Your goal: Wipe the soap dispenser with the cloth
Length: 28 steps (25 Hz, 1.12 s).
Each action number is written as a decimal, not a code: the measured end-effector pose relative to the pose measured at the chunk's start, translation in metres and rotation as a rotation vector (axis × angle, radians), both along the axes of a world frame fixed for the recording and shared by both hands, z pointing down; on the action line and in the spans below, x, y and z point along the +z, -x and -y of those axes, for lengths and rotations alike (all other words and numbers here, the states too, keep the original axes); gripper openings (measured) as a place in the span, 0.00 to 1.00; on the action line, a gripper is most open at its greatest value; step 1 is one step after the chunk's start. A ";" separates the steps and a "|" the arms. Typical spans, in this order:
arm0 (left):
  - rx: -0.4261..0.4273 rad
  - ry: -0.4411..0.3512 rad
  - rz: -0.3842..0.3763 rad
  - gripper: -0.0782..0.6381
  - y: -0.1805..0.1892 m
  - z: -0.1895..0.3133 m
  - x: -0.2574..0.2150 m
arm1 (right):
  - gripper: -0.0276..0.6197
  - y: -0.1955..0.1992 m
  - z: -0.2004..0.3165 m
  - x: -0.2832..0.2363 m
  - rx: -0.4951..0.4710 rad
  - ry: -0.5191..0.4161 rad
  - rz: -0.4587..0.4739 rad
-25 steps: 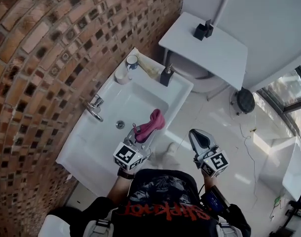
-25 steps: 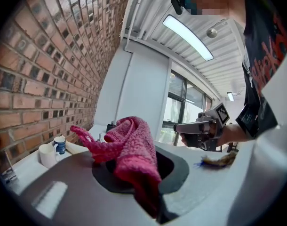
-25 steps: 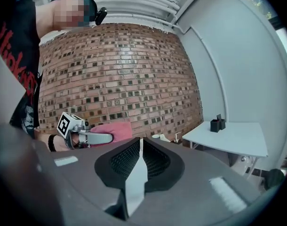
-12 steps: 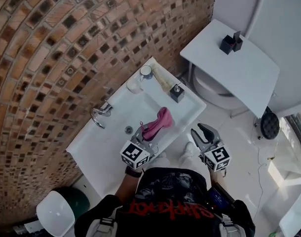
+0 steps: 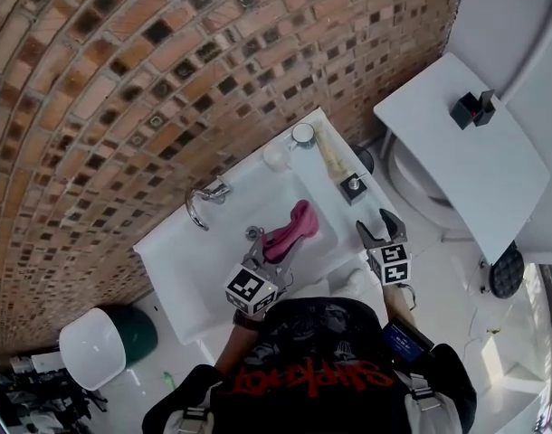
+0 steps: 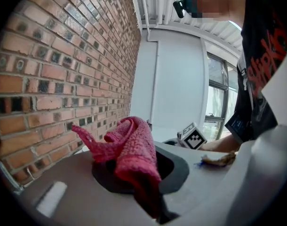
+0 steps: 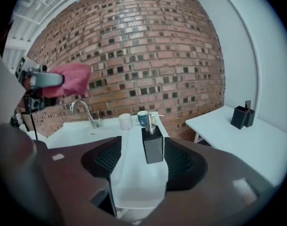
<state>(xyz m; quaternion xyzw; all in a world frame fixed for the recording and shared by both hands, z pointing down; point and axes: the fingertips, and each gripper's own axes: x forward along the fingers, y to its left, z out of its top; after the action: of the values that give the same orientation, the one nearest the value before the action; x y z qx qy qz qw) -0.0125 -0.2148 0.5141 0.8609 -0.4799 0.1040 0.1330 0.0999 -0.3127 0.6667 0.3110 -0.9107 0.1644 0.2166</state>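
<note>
The black soap dispenser (image 5: 352,188) with a silver pump stands on the right end of the white sink (image 5: 181,251). My right gripper (image 5: 377,226) hovers just in front of it. In the right gripper view the dispenser (image 7: 153,142) shows between the two jaws, a little ahead of the pads, untouched. That gripper (image 7: 141,161) is open and its jaws have just been opening. My left gripper (image 5: 274,242) is shut on a pink cloth (image 5: 292,226) above the basin. In the left gripper view the cloth (image 6: 131,149) bunches up between the jaws.
A chrome tap (image 5: 206,199) rises at the brick wall. A white cup (image 7: 126,121) and a blue cup (image 7: 143,117) stand behind the dispenser. A white table (image 5: 475,179) with a black holder (image 5: 472,108) is at the right, above a toilet. A bin (image 5: 99,344) sits at lower left.
My right gripper has come down and forward toward the dispenser, and its jaws have gone from shut to open. The left gripper moved along over the basin with the cloth.
</note>
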 end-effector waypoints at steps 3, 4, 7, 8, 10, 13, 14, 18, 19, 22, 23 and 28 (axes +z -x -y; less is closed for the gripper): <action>-0.091 -0.034 0.004 0.18 0.023 0.004 -0.009 | 0.56 0.029 0.029 0.036 -0.075 0.014 -0.106; -0.120 -0.033 0.002 0.18 0.032 0.003 -0.011 | 0.59 0.037 0.038 0.048 -0.094 0.020 -0.142; -0.195 -0.021 0.007 0.18 0.060 -0.007 -0.006 | 0.64 0.052 0.058 0.082 -0.119 0.057 -0.242; -0.228 -0.013 0.008 0.18 0.068 -0.012 -0.004 | 0.64 0.056 0.063 0.091 -0.130 0.060 -0.274; -0.301 0.004 0.003 0.18 0.083 -0.024 0.000 | 0.62 0.063 0.072 0.101 -0.160 0.041 -0.335; -0.366 0.027 -0.014 0.18 0.100 -0.033 0.009 | 0.59 0.075 0.079 0.113 -0.206 0.033 -0.369; -0.369 0.033 -0.017 0.18 0.101 -0.033 0.011 | 0.55 0.078 0.078 0.116 -0.218 0.039 -0.358; -0.298 0.008 -0.017 0.18 0.086 -0.014 0.005 | 0.52 0.080 0.071 0.084 -0.281 -0.033 -0.257; -0.268 -0.001 -0.019 0.18 0.079 -0.007 0.001 | 0.52 0.081 0.066 0.061 -0.305 -0.071 -0.193; -0.158 0.014 -0.036 0.18 0.056 -0.004 -0.002 | 0.52 0.080 0.021 -0.013 -0.395 -0.176 -0.017; -0.114 0.012 -0.050 0.18 0.048 -0.001 -0.002 | 0.52 0.078 0.007 -0.040 -0.426 -0.215 0.016; 0.169 -0.047 -0.136 0.18 0.001 0.024 -0.025 | 0.52 0.060 -0.030 -0.128 -0.551 -0.434 -0.084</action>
<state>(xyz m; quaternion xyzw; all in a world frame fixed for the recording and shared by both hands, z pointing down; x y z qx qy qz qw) -0.0130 -0.2388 0.4889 0.9062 -0.3980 0.0451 0.1359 0.0402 -0.2823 0.5383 0.0991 -0.9644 -0.1107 0.2189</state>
